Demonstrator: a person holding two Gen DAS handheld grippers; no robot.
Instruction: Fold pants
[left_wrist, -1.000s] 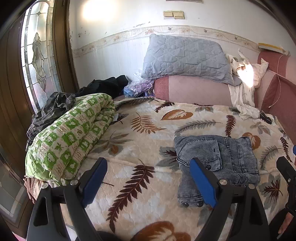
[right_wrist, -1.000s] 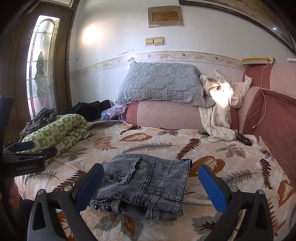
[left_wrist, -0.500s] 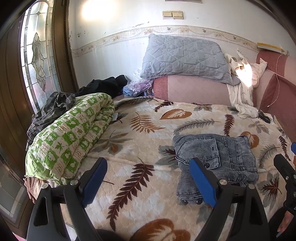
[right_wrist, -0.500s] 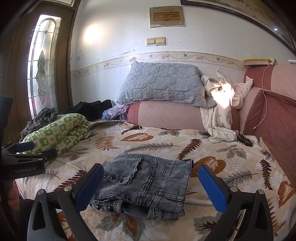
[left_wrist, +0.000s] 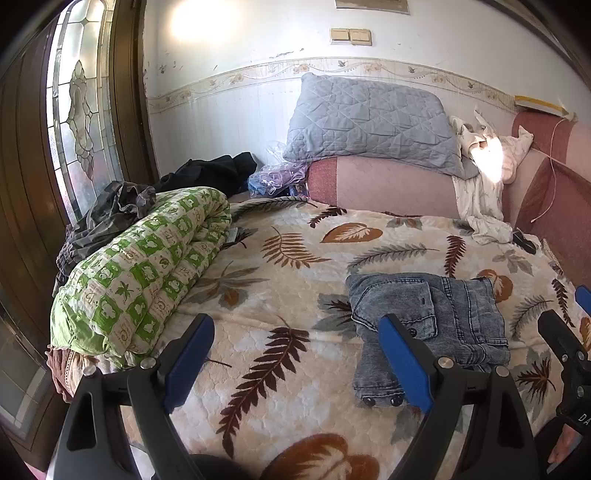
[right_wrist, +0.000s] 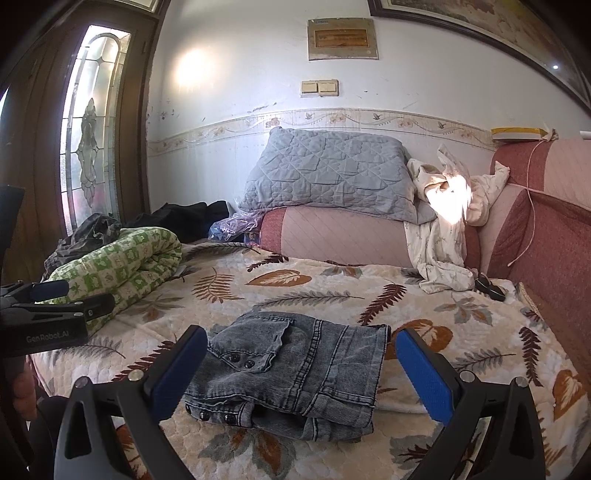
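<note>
Folded jeans on a leafy bed

The grey denim pants (right_wrist: 291, 373) lie folded in a thick square on the soft, quilted bed (right_wrist: 461, 332) with its leaf print. The left gripper (left_wrist: 295, 354) and the right gripper (right_wrist: 295, 360) are both spread wide and hold nothing. A puffy green checked blanket (left_wrist: 136, 280) is rolled nearby.

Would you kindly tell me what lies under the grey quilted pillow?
The grey quilted pillow rests on a pink bolster cushion; whatever lies behind it stays hidden.

Folded pants (left_wrist: 428, 317) on leaf-print blanket (left_wrist: 280, 266), left gripper (left_wrist: 295, 354) spread wide
</note>
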